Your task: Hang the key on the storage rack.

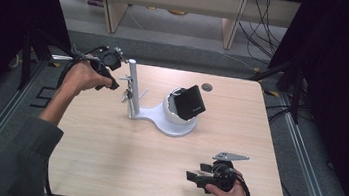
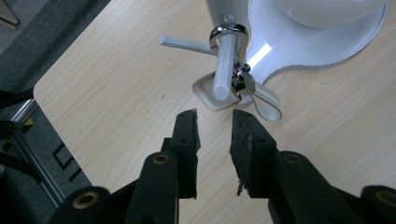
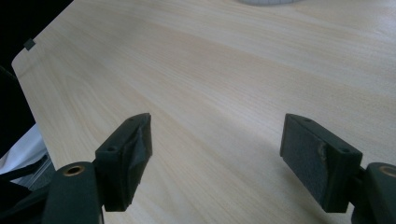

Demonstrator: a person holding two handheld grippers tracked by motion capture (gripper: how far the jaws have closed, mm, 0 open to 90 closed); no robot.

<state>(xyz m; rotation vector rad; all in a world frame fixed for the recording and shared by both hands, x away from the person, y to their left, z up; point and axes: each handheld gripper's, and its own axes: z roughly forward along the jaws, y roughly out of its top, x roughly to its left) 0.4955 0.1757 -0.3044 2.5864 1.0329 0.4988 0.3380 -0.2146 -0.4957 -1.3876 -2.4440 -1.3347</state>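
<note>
The white stand rises near the middle of the high view, its long axis upright on the desk. The left tongs are just to its left, much nearer than the right tongs at the lower right. In the left gripper view the left tongs' jaws stand a little apart, pointing at the metal clip on the pole. The right tongs' jaws are wide apart over bare desk.

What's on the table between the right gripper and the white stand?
Nothing: in the high view, bare wooden table runs from the right gripper to the white stand. The right gripper view shows bare wood ahead too.
</note>
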